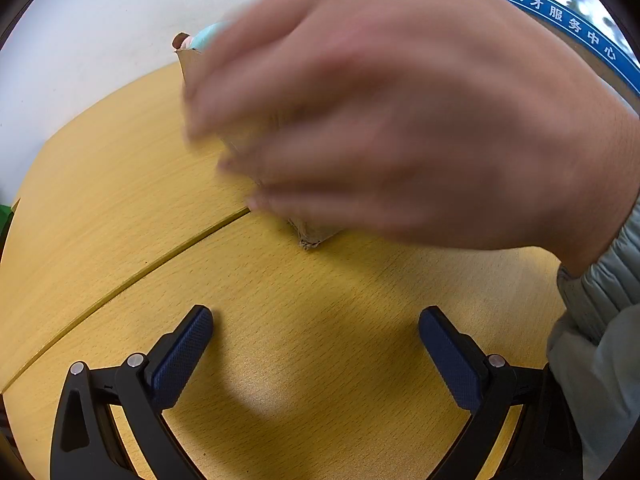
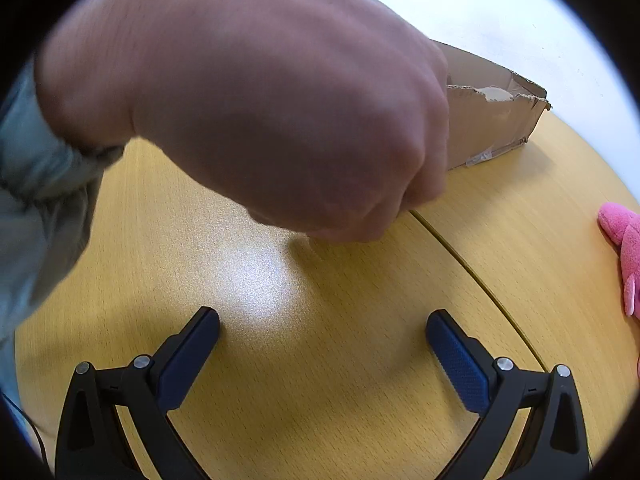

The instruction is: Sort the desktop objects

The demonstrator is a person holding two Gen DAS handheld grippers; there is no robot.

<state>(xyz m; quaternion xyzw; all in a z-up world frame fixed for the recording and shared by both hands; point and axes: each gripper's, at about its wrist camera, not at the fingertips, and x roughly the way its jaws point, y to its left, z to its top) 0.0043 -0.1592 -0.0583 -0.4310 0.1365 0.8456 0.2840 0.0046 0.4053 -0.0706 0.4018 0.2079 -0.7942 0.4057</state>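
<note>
On the left, the left gripper (image 1: 316, 328) rests low over the yellow wood-grain surface (image 1: 120, 200), its blue-padded fingers (image 1: 184, 352) spread wide with nothing between them. Ahead of it a bare hand (image 1: 380, 112), blurred, reaches in from the right in a pale grey-green sleeve (image 1: 600, 300) and covers most of a brown cardboard box (image 1: 308, 236). Only the box's near bottom corner and a far top corner show; at that far corner something pale blue and a bit of pink (image 1: 200, 40) peeks above the rim, too hidden to name. A seam in the surface runs from the box corner toward the lower left.

Moving right, the right gripper (image 2: 322, 334) likewise sits with its fingers (image 2: 460, 364) held well apart and empty, above a shiny patch of the same surface (image 2: 500, 240). The hand (image 2: 260, 100) fills the upper left here, knuckles toward the camera, its sleeve (image 2: 36, 184) at the left edge. This view shows what the other does not: the long side of the box (image 2: 492, 128) with a torn top edge, its inside out of sight, and at the far right edge a pink plush toy (image 2: 624, 248) lying on the surface, well apart from the box. The left view alone shows a blue band with white lettering (image 1: 560, 16) at the upper right.
</note>
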